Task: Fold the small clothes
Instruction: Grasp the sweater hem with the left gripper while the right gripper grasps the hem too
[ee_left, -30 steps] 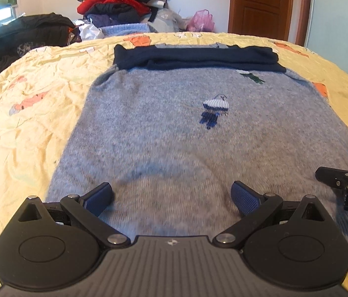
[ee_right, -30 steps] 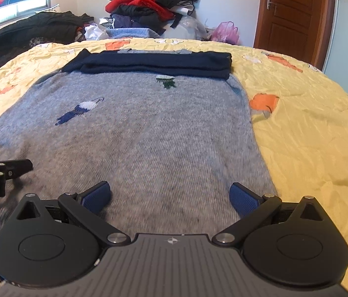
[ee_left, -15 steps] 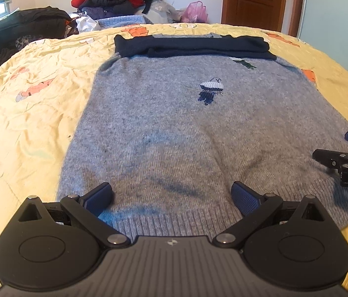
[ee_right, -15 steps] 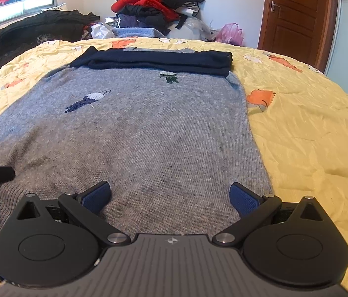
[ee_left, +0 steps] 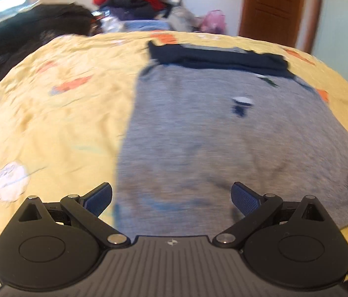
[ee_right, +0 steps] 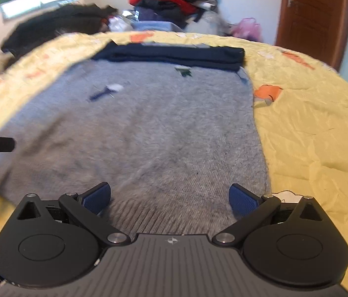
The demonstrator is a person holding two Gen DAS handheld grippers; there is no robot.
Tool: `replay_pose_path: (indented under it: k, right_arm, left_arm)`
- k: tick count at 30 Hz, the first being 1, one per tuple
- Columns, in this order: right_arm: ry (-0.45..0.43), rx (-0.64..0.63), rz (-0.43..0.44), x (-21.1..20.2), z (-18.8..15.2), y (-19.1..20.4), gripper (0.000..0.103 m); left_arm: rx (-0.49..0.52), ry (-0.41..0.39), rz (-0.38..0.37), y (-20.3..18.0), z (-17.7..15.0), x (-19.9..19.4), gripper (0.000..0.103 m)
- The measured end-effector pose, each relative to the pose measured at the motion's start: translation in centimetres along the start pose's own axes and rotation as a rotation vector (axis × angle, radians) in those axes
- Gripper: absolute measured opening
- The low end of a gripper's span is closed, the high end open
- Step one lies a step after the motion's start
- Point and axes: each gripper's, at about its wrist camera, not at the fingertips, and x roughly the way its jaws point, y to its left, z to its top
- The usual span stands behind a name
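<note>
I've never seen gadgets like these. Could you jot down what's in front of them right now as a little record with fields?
Surface: yellow patterned bedspread
Main garment: grey sweater, spread flat, ribbed hem nearest the cameras
On its far end: dark navy folded part
Left claw: open, at the hem's left corner, holding nothing
Right claw: open, over the hem near the right corner, holding nothing
Background: pile of clothes, wooden door

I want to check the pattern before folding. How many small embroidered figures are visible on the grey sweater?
2. On the grey sweater, one white and navy figure sits left of centre; one green figure sits just below the folded navy sleeves. The sleeves may hide more.
</note>
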Motion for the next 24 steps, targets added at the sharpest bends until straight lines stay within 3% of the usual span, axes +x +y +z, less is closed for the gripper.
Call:
replay_pose_path:
  k: [4,6,8,12,15,16,19,23,24]
  right_arm:
    - [0.056,0.194,0.082,-1.5,1.0,-4.6,0.100]
    - [0.123,0.300,0.135,-1.6,1.0,-7.0,0.095]
    - [0.176,0.363,0.167,-1.6,0.5,-8.8,0.092]
    - [0.228,0.382,0.244,-1.7,-0.3,-9.4,0.090]
    - [0.277,0.428,0.369,-1.4,-0.6,-9.3,0.090]
    - [0.290,0.444,0.415,-1.3,-0.8,-9.2,0.089]
    - [0.273,0.486,0.447,-1.5,-1.0,-9.3,0.087]
    - [0.269,0.625,0.472,-1.2,-1.5,-11.2,0.070]
    - [0.269,0.642,0.475,-1.1,-1.7,-11.5,0.067]
  left_arm:
    - [-0.165,0.065,-0.048,3.7,0.1,1.0,0.103]
    - [-0.254,0.066,-0.118,4.9,0.0,1.1,0.103]
    - [-0.324,0.079,-0.246,5.8,0.1,1.3,0.103]
    - [-0.455,0.108,-0.448,6.9,0.0,2.1,0.103]
    - [-0.562,0.145,-0.564,7.7,-0.3,3.0,0.103]
    - [-0.599,0.159,-0.596,8.1,-0.5,3.3,0.103]
    - [-0.652,0.173,-0.627,8.7,-0.7,3.6,0.102]
    - [-0.626,0.220,-0.593,9.1,-0.5,3.5,0.068]
    - [-0.614,0.239,-0.592,9.1,-0.5,3.6,0.066]
